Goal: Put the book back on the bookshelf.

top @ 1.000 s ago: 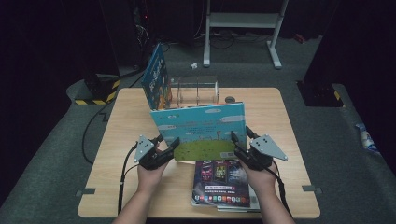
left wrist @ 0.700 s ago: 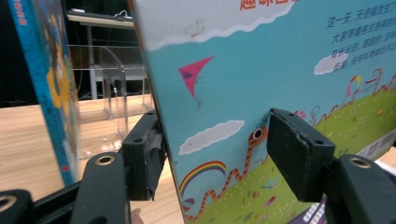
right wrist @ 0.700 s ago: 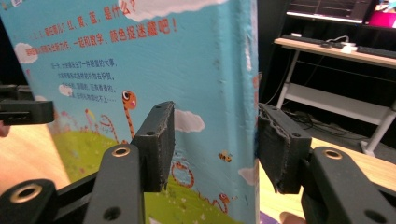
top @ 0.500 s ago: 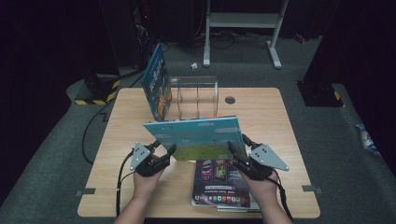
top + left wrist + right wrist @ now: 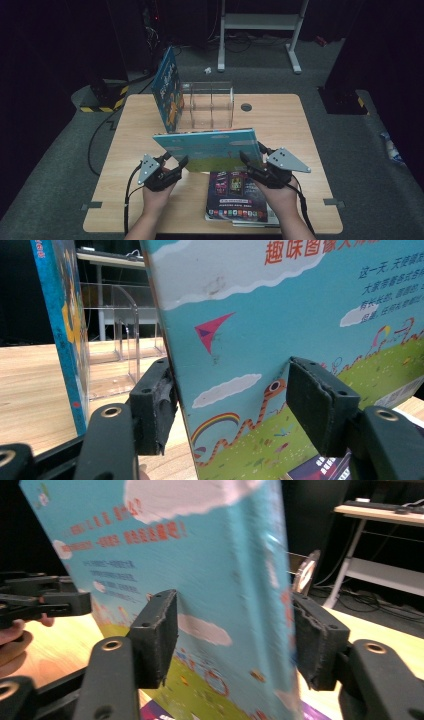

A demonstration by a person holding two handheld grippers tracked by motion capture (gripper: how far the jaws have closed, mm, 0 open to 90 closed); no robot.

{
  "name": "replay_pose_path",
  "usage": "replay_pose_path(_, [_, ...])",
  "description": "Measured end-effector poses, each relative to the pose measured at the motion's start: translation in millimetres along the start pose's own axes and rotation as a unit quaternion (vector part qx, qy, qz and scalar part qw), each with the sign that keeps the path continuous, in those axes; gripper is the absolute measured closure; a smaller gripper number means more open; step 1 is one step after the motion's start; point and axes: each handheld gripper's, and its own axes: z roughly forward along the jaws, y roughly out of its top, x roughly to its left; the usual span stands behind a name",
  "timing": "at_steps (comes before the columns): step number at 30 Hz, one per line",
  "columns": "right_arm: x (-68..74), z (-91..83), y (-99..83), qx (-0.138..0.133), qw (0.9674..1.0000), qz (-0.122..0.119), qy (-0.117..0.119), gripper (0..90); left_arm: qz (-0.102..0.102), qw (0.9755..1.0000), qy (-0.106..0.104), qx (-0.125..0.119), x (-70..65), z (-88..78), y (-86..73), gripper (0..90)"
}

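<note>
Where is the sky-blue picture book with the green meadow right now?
In the high view the sky-blue picture book stands tilted at the table's near middle, between the left tongs and right tongs, behind the magazine.

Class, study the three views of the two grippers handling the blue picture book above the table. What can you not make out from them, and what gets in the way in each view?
- Right gripper view: motion blur smears the picture book, so its print is unreadable.
- Left gripper view: the picture's edges crop the book's title.
- High view: the magazines lie partly under the book and the right hand; their text is too small.
- High view: whether the clear rack holds anything.
</note>
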Motion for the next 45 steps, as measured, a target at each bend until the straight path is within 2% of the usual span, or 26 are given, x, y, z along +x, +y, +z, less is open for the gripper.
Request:
replay_pose_path(4, [1.3, 1.7, 2.6, 0.005, 0.9999, -0.008, 0.007, 37.8, 0.002, 1.0, 0.001, 0.001, -1.2, -1.0, 0.1, 37.8])
replay_pose_path(6, [1.1, 2.4, 2.2, 0.005, 0.9998, -0.019, 0.011, 39.0, -0.002, 1.0, 0.003, 0.002, -2.9, -1.5, 0.2, 36.7])
replay_pose_path(10, [0.6, 3.6, 1.6, 0.0, 0.9996, -0.024, 0.014, 40.1, -0.005, 0.9999, 0.009, 0.005, -4.3, -2.2, 1.4, 35.5])
replay_pose_path(12, [0.1, 3.3, 1.4, -0.001, 0.9996, -0.022, 0.019, 41.0, -0.006, 0.9999, 0.009, 0.004, -4.3, -2.3, 1.3, 35.3])
replay_pose_path(13, [-0.6, 2.2, 1.1, 0.0, 0.9995, -0.018, 0.025, 42.1, -0.006, 0.9999, 0.008, 0.004, -4.1, -2.3, 1.1, 35.3])
replay_pose_path(14, [-3.8, -0.5, -0.1, -0.003, 0.9991, -0.01, 0.042, 45.2, -0.006, 1.0, 0.007, 0.004, -3.4, -2.1, 0.8, 35.3])
replay_pose_path(15, [-3.8, -0.5, -0.1, -0.003, 0.9991, -0.01, 0.042, 45.2, -0.006, 1.0, 0.007, 0.004, -3.4, -2.1, 0.8, 35.3])
replay_pose_path(16, [-6.3, -3.9, -2.1, -0.008, 0.9982, -0.013, 0.057, 48.9, -0.005, 1.0, 0.005, 0.004, -2.2, -1.8, 0.6, 35.2])
replay_pose_path(18, [-6.7, -5.7, -3.0, -0.011, 0.9978, -0.014, 0.064, 50.4, -0.006, 1.0, 0.004, 0.004, -1.8, -1.5, 0.5, 35.1])
replay_pose_path(21, [-5.1, -13.7, -7.1, -0.019, 0.9949, -0.048, 0.087, 62.1, -0.003, 1.0, 0.004, 0.004, 3.6, 0.6, -0.1, 35.6])
replay_pose_path(22, [-4.2, -15.0, -7.9, -0.02, 0.9938, -0.051, 0.097, 66.9, -0.013, 0.9993, 0.034, 0.006, 7.7, -1.3, -1.4, 41.1])
replay_pose_path(24, [2.8, -18.8, -8.9, -0.019, 0.991, -0.073, 0.11, 78.4, -0.021, 0.9992, 0.034, 0.005, 11.7, -3.3, -2.0, 39.3])
replay_pose_path(25, [2.8, -18.8, -8.9, -0.019, 0.991, -0.073, 0.11, 78.4, -0.029, 0.9989, 0.036, 0.005, 14.5, -5.3, -2.5, 39.3])
replay_pose_path(26, [7.8, -19.9, -8.7, -0.018, 0.9898, -0.086, 0.112, 80.8, -0.027, 0.9988, 0.04, 0.007, 16.5, -7.4, -2.7, 38.9])
replay_pose_path(27, [11.8, -20.2, -8.1, -0.018, 0.9913, -0.086, 0.098, 80.7, -0.025, 0.9988, 0.042, 0.008, 17.6, -9.6, -2.9, 38.9])
replay_pose_path(28, [5.5, -20.2, -9.3, -0.021, 0.995, -0.048, 0.086, 81.1, -0.023, 0.9987, 0.044, 0.008, 18.8, -13.6, -3.3, 38.9])
replay_pose_path(29, [5.5, -20.2, -9.3, -0.021, 0.995, -0.048, 0.086, 81.1, -0.023, 0.9987, 0.044, 0.008, 18.8, -13.6, -3.3, 38.9])
replay_pose_path(30, [-1.4, -21.2, -13.5, -0.032, 0.9954, -0.026, 0.086, 81.1, -0.024, 0.9986, 0.046, 0.013, 20.7, -16.6, -3.7, 39.0])
replay_pose_path(35, [4.2, -21.8, -14.8, -0.037, 0.9964, -0.024, 0.072, 81.1, -0.031, 0.9979, 0.05, 0.026, 25.0, -19.3, -5.9, 39.0])
replay_pose_path(39, [6.8, -19.7, -13.2, -0.036, 0.997, -0.019, 0.066, 81.1, -0.021, 0.9976, 0.051, 0.041, 22.9, -18.6, -8.5, 37.9])
replay_pose_path(45, [9.9, -17.6, -12.2, -0.037, 0.9974, -0.017, 0.059, 81.0, -0.013, 0.9974, 0.049, 0.052, 18.0, -15.8, -10.1, 35.5])
